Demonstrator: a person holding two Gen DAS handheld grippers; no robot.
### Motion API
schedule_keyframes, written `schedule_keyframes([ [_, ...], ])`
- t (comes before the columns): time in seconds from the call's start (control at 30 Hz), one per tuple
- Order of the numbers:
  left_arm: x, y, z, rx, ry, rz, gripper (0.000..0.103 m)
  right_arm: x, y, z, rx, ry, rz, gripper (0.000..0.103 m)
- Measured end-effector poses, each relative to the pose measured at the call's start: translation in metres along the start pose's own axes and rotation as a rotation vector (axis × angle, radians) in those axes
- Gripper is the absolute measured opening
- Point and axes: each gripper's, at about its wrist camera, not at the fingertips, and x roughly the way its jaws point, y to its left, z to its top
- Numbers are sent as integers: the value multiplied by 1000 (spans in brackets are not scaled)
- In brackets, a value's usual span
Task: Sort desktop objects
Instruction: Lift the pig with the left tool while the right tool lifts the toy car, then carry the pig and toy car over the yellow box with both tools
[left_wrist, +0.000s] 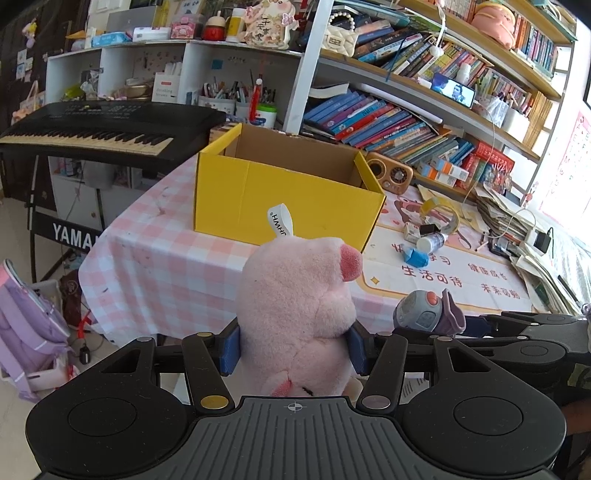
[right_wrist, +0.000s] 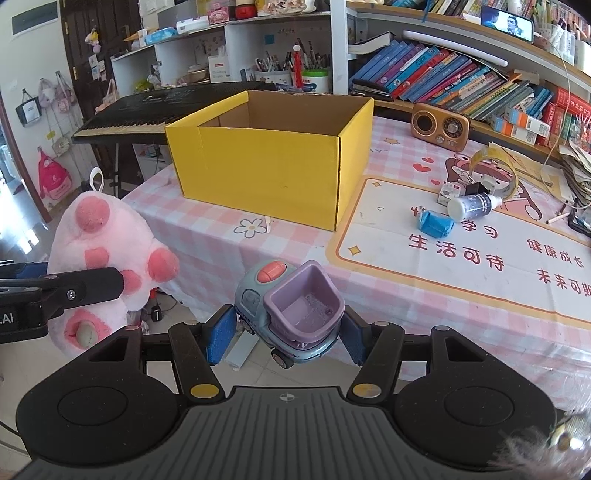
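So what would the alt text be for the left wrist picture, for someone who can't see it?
Handheld tongs grip a pink plush pig in front of a table with a pink checked cloth, where an open yellow cardboard box stands. A second pair of tongs at right holds a small toy truck.

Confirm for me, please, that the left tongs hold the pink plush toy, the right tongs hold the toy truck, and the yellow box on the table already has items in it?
One part is wrong: in the right wrist view, the visible interior of the yellow box shows no items. The left tongs do hold the pink plush toy, and the right tongs the toy truck.
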Motion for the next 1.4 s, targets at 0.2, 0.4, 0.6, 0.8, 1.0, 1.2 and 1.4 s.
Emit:
schedule_keyframes([
  [0.2, 7, 2, 0, -15, 8, -6, 55, 5, 0, 4, -16, 19, 23, 58],
  [0.4, 12, 6, 4, -27, 13, 17, 55, 13, -3, 13, -11, 24, 43, 58],
  [0.6, 15, 12, 16, -43, -9, 42, 55, 19, -7, 30, -13, 8, 74, 58],
  [0.8, 21, 11, 35, -51, -42, 54, 55, 26, -12, 51, -22, -13, 102, 58],
  [1.0, 31, 6, 60, -41, -88, 53, 55, 28, -22, 81, -25, -58, 130, 58],
  [1.2, 42, -1, 96, -12, -162, 55, 55, 32, -35, 122, -44, -133, 166, 58],
  [1.4, 69, -5, 133, 8, -171, 67, 55, 51, -49, 160, -64, -175, 187, 58],
])
